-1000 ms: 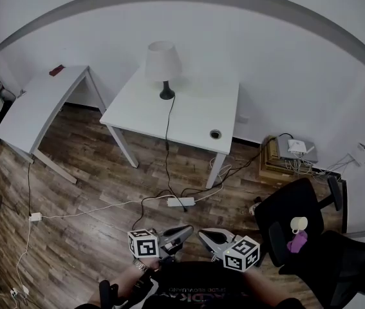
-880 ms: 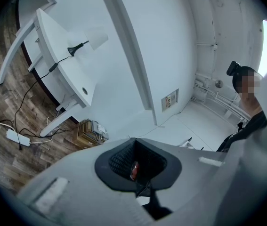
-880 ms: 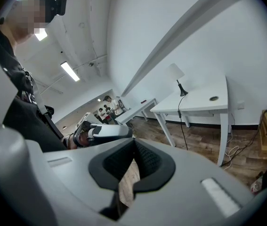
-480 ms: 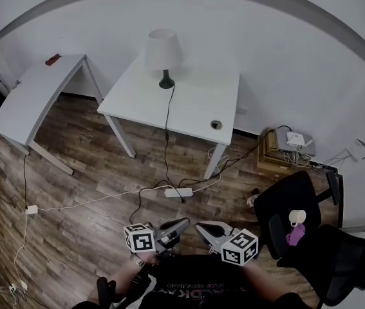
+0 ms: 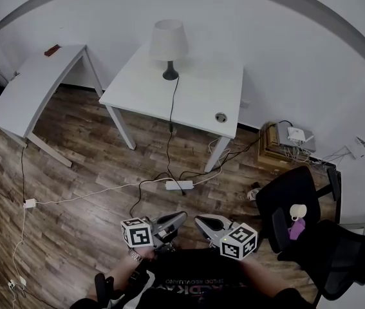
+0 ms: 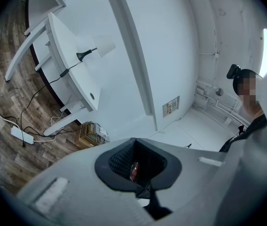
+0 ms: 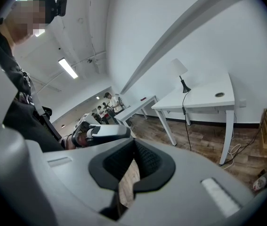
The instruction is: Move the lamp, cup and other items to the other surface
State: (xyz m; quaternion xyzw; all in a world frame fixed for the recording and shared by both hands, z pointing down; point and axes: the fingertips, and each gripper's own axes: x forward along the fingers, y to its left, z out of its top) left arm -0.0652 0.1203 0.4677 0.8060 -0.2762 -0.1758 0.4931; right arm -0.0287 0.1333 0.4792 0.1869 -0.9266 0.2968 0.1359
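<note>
Both tools have nudged forward over the plank floor (image 5: 92, 166) toward the counter. Now the left tool (image 5: 177, 219) and right tool (image 5: 201, 221) hang low, side by side, each with its ribbed dark pads pinched together on nothing. Well ahead, the lamp (image 5: 168, 44), a cone shade on a dark round base, stands on the white square counter (image 5: 201, 95), its cord (image 5: 171, 127) trailing off the edge. Off right, the white cup (image 5: 298, 211) sits on a black chair (image 5: 286, 198), with a purple item (image 5: 296, 228) just beside it.
</note>
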